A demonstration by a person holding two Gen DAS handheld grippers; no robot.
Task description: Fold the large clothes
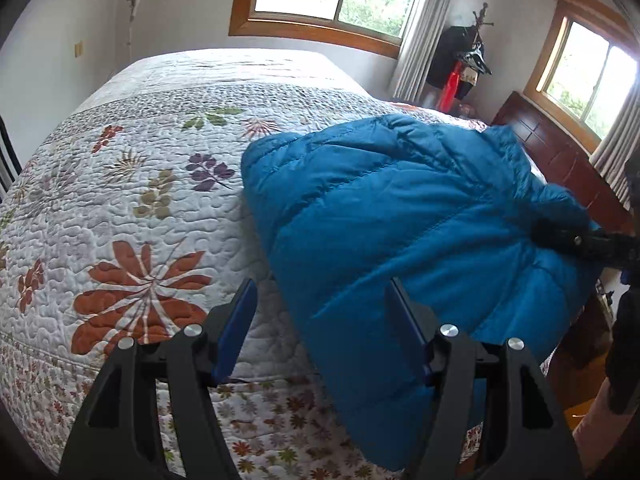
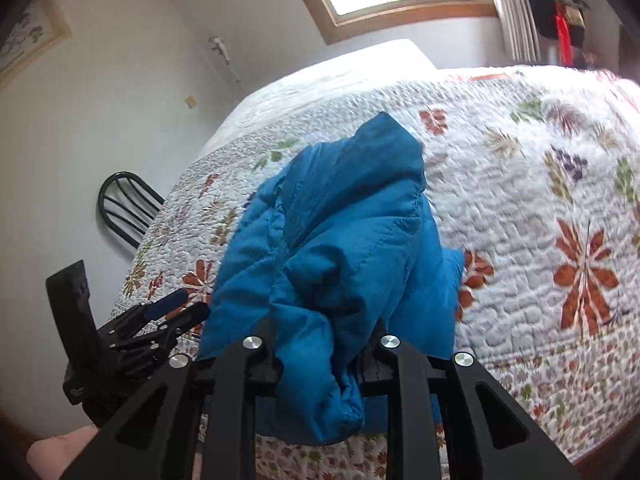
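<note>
Your blue puffer jacket [image 1: 400, 216] lies on the bed [image 1: 160, 184], near its front edge, on the white quilt with the leaf and flower print. Part of the jacket hangs over that edge.

Left claw [image 1: 320, 320]: jaws stand apart, nothing between the blue pads. In the left wrist view its left finger [image 1: 236, 328] is over bare quilt, and its right finger [image 1: 408, 332] is over the jacket's near left edge. I cannot tell whether that finger touches the fabric. The bulk of the jacket lies ahead and to the right of this claw.

Right claw [image 2: 320, 344]: jaws narrow, closed on a bunched fold of the jacket. In the right wrist view the fabric [image 2: 340, 240] wells up between the two fingers and drapes down below them, hiding the pads. From the left wrist view you can see this claw [image 1: 560, 240] coming in from the right, its tip pressed into the jacket's right side, with creases running out from that spot.

In the right wrist view the left claw [image 2: 172, 312] shows at lower left, just beside the jacket's left edge.

A dark chair [image 2: 128, 204] stands at the bed's far left side.
</note>
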